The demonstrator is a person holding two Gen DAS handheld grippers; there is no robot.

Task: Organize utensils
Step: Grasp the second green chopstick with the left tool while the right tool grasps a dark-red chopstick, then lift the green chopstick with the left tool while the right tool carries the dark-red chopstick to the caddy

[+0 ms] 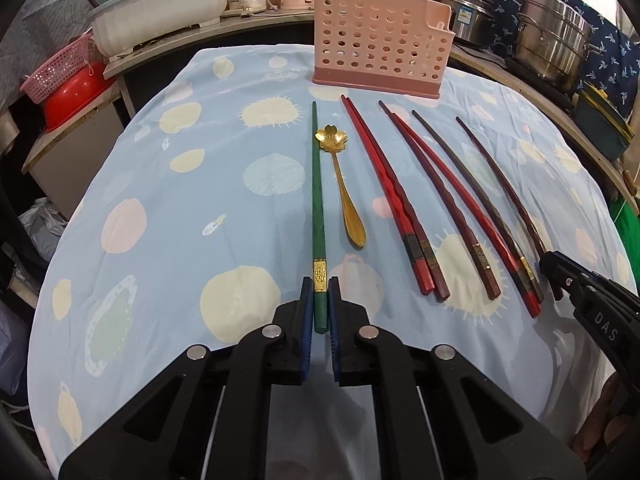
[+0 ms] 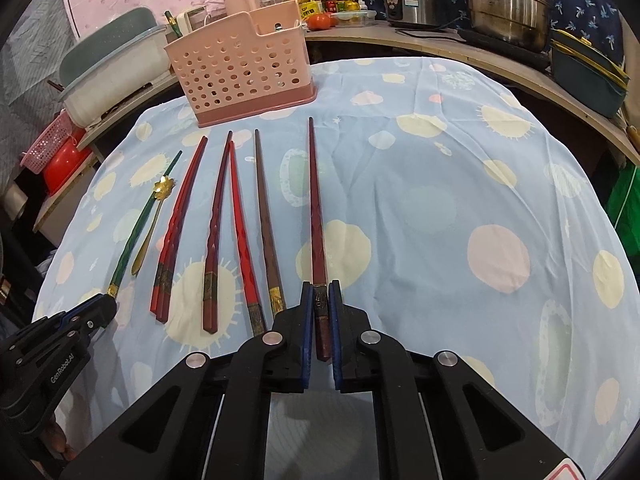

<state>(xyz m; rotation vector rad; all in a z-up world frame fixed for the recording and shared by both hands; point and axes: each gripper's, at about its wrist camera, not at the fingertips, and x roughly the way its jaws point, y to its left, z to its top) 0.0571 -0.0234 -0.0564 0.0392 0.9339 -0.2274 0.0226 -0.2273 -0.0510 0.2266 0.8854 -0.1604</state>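
Chopsticks and one gold flower-bowled spoon [image 1: 343, 184] are lying in a row on the blue patterned cloth [image 1: 160, 184], their thick ends pointing toward the tongs and their tips toward the pink perforated holder [image 1: 380, 46] standing at the far end. Left gripper [image 1: 321, 292] is clamping the thick end of the green chopstick [image 1: 318, 184], its blue pads pressing on both sides just by the gold band; this stick is lying straight ahead of the tongs, with the spoon just beside it on the right. Right gripper [image 2: 321, 296] is pinching the thick end of the dark maroon chopstick [image 2: 314, 200], the outermost one on the right of the row. Between the two gripped sticks are resting a red pair [image 1: 384, 184] touching each other, a crossed red and dark red pair [image 1: 444, 200], and a brown chopstick [image 2: 266, 224] just left of the right-hand tongs. Both sticks are lying against the cloth.
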